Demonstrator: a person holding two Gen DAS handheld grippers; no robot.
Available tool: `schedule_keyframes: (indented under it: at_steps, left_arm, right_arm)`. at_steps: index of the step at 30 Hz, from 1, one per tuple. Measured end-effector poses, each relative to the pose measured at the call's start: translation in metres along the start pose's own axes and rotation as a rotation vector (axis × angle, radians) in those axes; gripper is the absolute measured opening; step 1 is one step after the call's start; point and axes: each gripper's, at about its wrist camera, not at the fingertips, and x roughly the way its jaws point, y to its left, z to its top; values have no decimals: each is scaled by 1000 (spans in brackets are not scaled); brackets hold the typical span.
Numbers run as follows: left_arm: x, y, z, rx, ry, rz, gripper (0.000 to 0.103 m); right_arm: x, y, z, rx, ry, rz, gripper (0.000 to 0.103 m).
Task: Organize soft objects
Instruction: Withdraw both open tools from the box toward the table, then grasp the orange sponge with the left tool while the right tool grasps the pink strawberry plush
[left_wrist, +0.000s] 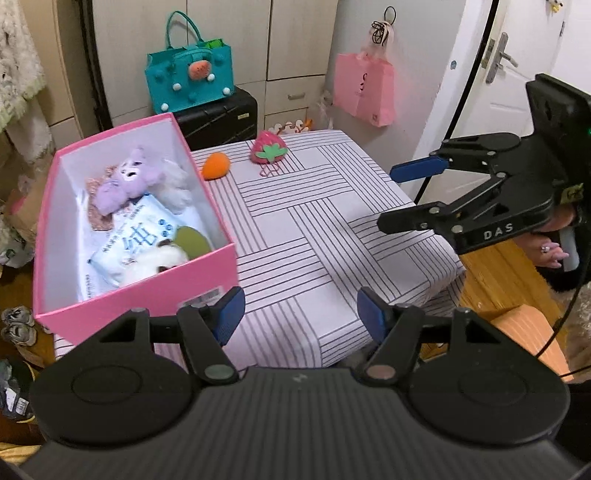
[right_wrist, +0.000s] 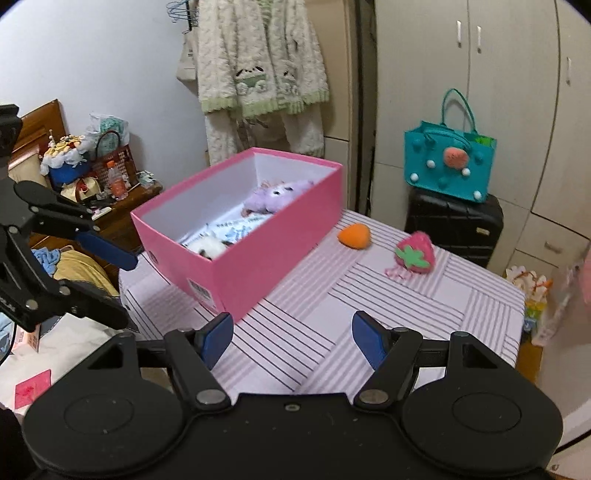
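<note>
A pink box (left_wrist: 147, 284) (right_wrist: 273, 236) stands on the left of the striped table (left_wrist: 314, 229) (right_wrist: 424, 295). Inside lie a purple plush (left_wrist: 125, 181) (right_wrist: 273, 194), a tissue pack (left_wrist: 136, 236), a green soft item (left_wrist: 192, 240) and a white plush (left_wrist: 159, 262) (right_wrist: 208, 245). An orange plush (left_wrist: 216, 166) (right_wrist: 354, 235) and a pink strawberry plush (left_wrist: 269, 147) (right_wrist: 415, 253) lie on the table beyond the box. My left gripper (left_wrist: 301, 314) (right_wrist: 110, 284) is open and empty at the table's near edge. My right gripper (right_wrist: 291, 338) (left_wrist: 388, 195) is open and empty over the table's right side.
A teal bag (left_wrist: 188, 77) (right_wrist: 448, 166) sits on a black suitcase (left_wrist: 221, 118) (right_wrist: 454, 225) behind the table. A pink bag (left_wrist: 364, 88) hangs by the door. A cluttered nightstand (right_wrist: 122, 199) stands left of the box. Shoes (left_wrist: 18, 325) lie on the floor.
</note>
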Motion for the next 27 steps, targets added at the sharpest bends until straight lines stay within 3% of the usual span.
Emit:
schedule_keyframes:
  at_steps: [11,17,23,27]
  left_arm:
    - [51,-23,13,-3,-84,65,66]
    - [89,-30,27,-25,-103,110,66]
    - [139,-35,47,0,-119,240,66]
    - [165,-33,66,-25,-142,286,66]
  right_arm:
    - [15,-51,-19,46,-31,-8,76]
    - [35,-87,-15,76,-123,-8,76]
    - [69,-128,-2,169,-134,8,76]
    - [95,-149,7,165,-118,2,76]
